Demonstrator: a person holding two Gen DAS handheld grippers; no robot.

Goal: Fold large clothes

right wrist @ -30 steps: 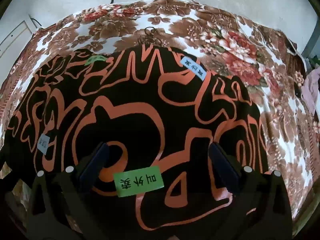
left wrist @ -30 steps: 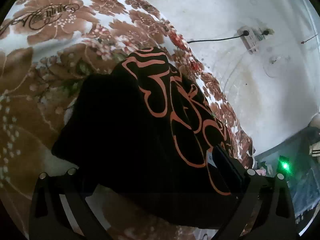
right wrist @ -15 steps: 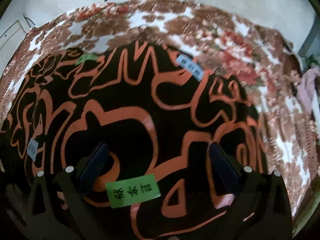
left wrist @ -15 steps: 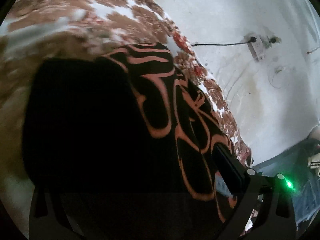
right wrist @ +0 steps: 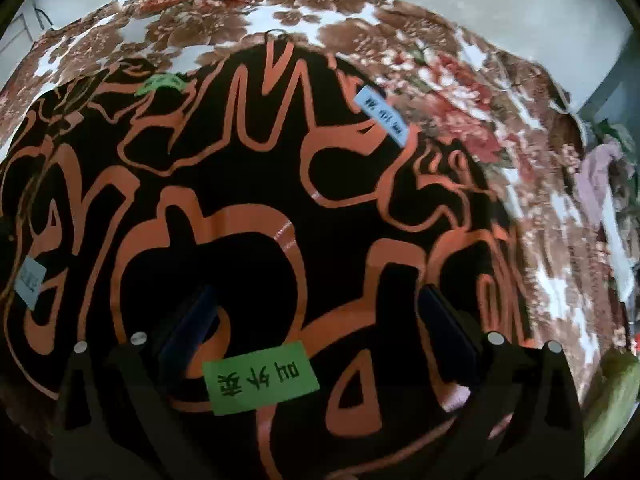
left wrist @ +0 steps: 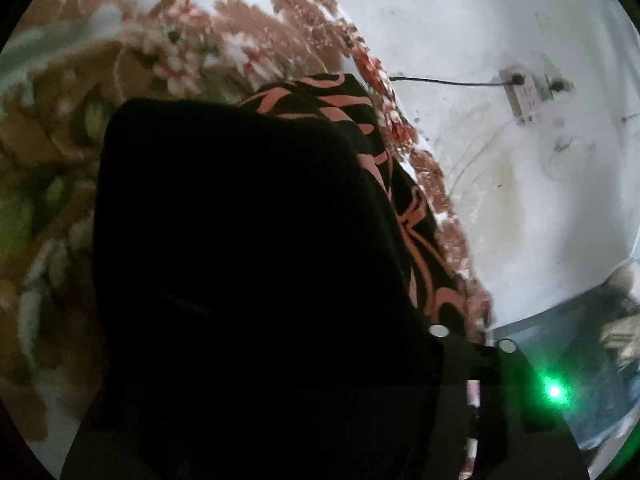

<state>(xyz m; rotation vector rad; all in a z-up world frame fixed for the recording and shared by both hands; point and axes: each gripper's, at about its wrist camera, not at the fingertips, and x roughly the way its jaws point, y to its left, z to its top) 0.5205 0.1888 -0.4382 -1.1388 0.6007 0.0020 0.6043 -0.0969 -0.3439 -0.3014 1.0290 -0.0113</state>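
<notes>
Black garment (right wrist: 248, 184), soft, with looping orange line print, spread over a plush floral blanket (right wrist: 400, 28). Right hand-held gripper (right wrist: 316, 320) above the garment, jaws wide apart and gripping nothing; a green label (right wrist: 260, 378) lies on the garment between its fingers, a blue label (right wrist: 382, 114) farther up. Left hand-held gripper (left wrist: 256, 360) (mostly buried in dark cloth) is closing, garment (left wrist: 240, 240) bunched between the jaws; contact cannot be told. Beyond the garment: white wall, socket (left wrist: 524, 94).

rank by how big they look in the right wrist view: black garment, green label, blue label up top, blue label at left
1. black garment
2. green label, though it sits nearest the camera
3. upper blue label and left blue label: too alike to rank
</notes>
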